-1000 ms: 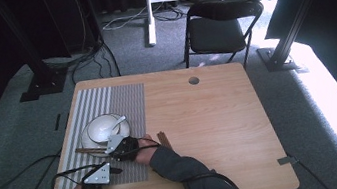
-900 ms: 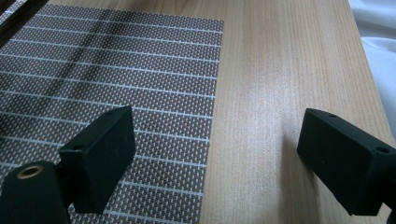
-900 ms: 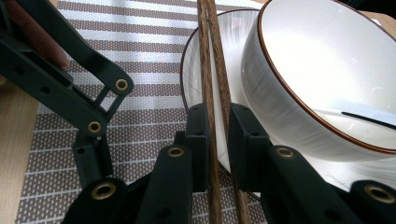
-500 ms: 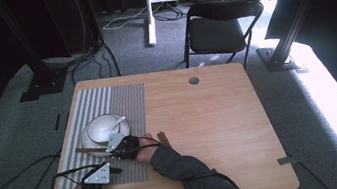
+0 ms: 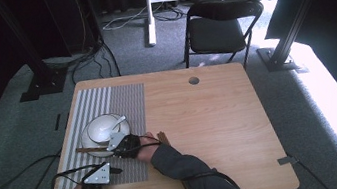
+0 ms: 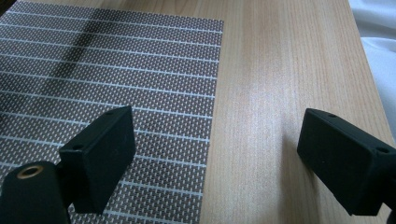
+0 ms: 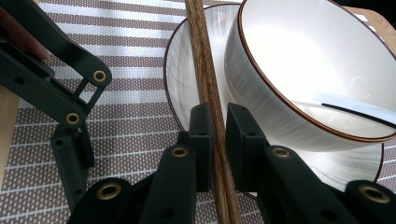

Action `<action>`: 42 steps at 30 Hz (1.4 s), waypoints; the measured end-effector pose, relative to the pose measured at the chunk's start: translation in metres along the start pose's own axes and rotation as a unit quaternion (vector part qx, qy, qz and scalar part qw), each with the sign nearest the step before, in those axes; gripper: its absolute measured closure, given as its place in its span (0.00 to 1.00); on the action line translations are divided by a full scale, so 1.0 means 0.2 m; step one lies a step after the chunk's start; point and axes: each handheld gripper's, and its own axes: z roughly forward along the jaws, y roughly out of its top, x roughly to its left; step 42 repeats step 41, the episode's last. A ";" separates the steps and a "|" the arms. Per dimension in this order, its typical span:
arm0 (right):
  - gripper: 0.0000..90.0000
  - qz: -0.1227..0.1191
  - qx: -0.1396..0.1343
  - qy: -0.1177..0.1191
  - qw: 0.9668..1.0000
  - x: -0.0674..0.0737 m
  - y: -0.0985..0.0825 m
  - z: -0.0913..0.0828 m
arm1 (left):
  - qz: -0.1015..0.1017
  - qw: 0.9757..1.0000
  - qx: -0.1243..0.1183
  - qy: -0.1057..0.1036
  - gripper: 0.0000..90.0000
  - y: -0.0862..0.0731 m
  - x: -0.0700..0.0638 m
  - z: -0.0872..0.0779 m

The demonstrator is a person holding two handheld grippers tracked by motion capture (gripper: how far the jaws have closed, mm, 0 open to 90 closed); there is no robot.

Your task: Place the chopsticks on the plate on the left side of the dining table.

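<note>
**Chopsticks pinched beside the bowl**

We see the right gripper [image 7: 215, 135] clamped on a pair of wooden chopsticks [image 7: 205, 70], which lie across the plate [image 7: 187, 70] just beside the white bowl [image 7: 303, 65]. A spoon [image 5: 116, 125] rests in the bowl. Nearer us than the bowl, the left gripper [image 6: 215, 163] sits with jaws spread wide over the striped mat [image 6: 107, 70].

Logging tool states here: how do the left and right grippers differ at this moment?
The left gripper is open and holds nothing; the right gripper is shut on the chopsticks. The left hovers at the placemat edge, the right beside the bowl and plate. Both have black jaws.
</note>
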 end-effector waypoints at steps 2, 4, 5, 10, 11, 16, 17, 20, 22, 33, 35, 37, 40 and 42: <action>0.89 0.000 0.000 0.000 1.000 0.00 0.00 0.00 | 0.000 1.000 0.000 0.000 0.13 0.00 0.00 0.00; 0.89 0.002 0.001 0.000 1.000 0.00 0.00 0.00 | 0.000 1.000 0.000 0.000 0.13 0.00 0.00 0.00; 0.89 0.001 0.001 0.000 1.000 0.00 0.00 0.00 | 0.000 1.000 0.000 0.000 0.13 0.00 0.00 0.00; 0.89 0.001 0.001 0.000 1.000 0.00 -0.01 -0.01 | 0.000 1.000 0.000 0.000 0.13 0.00 0.00 0.00; 0.89 0.001 0.001 0.000 1.000 0.00 -0.01 -0.01 | 0.000 1.000 0.000 0.000 0.13 0.00 0.00 0.00; 0.88 0.002 -0.003 0.005 1.000 0.00 -0.01 -0.01 | 0.000 1.000 0.000 0.000 0.13 0.00 0.00 0.00; 0.88 0.002 -0.003 0.005 1.000 0.00 -0.01 -0.01 | 0.000 1.000 0.000 0.000 0.13 0.00 0.00 0.00; 0.88 0.001 -0.008 0.010 1.000 0.00 -0.01 -0.03 | 0.001 1.000 0.001 0.000 0.13 0.00 0.00 0.00; 0.87 0.001 -0.010 0.010 1.000 0.00 -0.01 -0.04 | 0.001 1.000 0.001 0.000 0.13 0.00 0.00 0.00; 0.85 0.017 -0.018 -0.007 1.000 -0.06 -0.06 -0.14 | -0.001 1.000 0.000 0.000 0.13 0.00 0.00 0.00; 0.85 0.017 -0.018 -0.009 1.000 -0.06 -0.07 -0.15 | 0.000 1.000 0.000 0.000 0.13 0.00 0.00 0.00; 0.85 0.019 -0.015 -0.016 1.000 -0.09 -0.10 -0.18 | 0.000 1.000 0.000 0.000 0.13 0.00 0.00 0.00; 0.85 0.028 -0.015 -0.024 0.999 -0.12 -0.13 -0.20 | 0.000 1.000 0.000 0.000 0.13 0.00 0.00 0.00; 0.85 0.032 -0.014 -0.026 0.999 -0.13 -0.14 -0.21 | 0.000 1.000 0.000 0.000 0.13 0.00 0.00 0.00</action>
